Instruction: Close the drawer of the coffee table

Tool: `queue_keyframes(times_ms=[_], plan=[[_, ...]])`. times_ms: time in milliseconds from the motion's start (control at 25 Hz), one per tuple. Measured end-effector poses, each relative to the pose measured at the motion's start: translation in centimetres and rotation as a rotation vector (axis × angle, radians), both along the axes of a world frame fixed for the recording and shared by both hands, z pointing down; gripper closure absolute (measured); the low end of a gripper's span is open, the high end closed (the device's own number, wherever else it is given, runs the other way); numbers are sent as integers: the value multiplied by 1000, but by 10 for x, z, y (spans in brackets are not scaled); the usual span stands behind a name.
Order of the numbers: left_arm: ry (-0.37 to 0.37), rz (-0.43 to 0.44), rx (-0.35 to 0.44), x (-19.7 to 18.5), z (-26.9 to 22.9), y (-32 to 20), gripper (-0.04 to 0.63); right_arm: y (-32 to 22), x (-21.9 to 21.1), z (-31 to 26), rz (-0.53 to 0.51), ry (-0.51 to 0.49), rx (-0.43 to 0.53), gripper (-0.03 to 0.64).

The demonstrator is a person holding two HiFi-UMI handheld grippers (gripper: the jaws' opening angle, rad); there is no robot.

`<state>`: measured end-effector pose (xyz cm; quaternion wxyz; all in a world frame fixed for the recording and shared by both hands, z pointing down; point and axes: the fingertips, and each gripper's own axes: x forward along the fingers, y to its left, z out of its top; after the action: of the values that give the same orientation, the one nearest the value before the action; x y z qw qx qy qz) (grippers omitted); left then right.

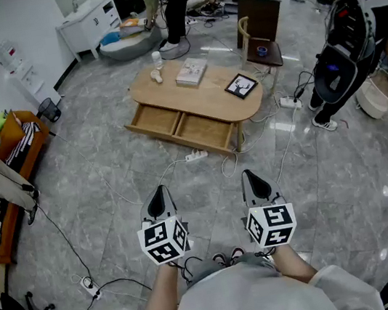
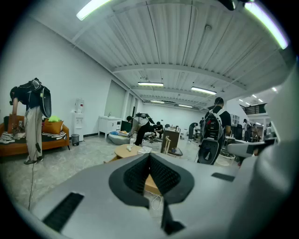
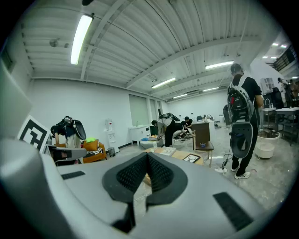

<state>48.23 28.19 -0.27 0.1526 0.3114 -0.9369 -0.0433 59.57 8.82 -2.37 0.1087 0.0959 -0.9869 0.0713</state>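
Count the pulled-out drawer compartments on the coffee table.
2. Both jut from the coffee table toward the camera, side by side in the head view: left compartment, right compartment. Whether they form one drawer is unclear.

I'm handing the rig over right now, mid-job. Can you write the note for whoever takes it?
Left claw: shut, empty.
Right claw: shut, empty. Both are held side by side, well short of the coffee table.
Drawer: pulled out on the near side, nothing touching it.
Done: nothing yet.
Left: walk up, mind the power strip lying just before the drawer, then push the drawer fully in.
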Motion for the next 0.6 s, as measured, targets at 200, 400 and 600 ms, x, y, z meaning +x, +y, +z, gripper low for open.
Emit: queue_keyframes(times_ms=[200,400,600], plan=[[7,-10,1,2,0,1,600,0,1,0,-7,7,16,617],[17,-2,7,1,1,3,600,3,-2,-2,-20,-15,-18,617],[21,12,2,2,3,2,598,6,-5,1,-32,-25,-79,615]])
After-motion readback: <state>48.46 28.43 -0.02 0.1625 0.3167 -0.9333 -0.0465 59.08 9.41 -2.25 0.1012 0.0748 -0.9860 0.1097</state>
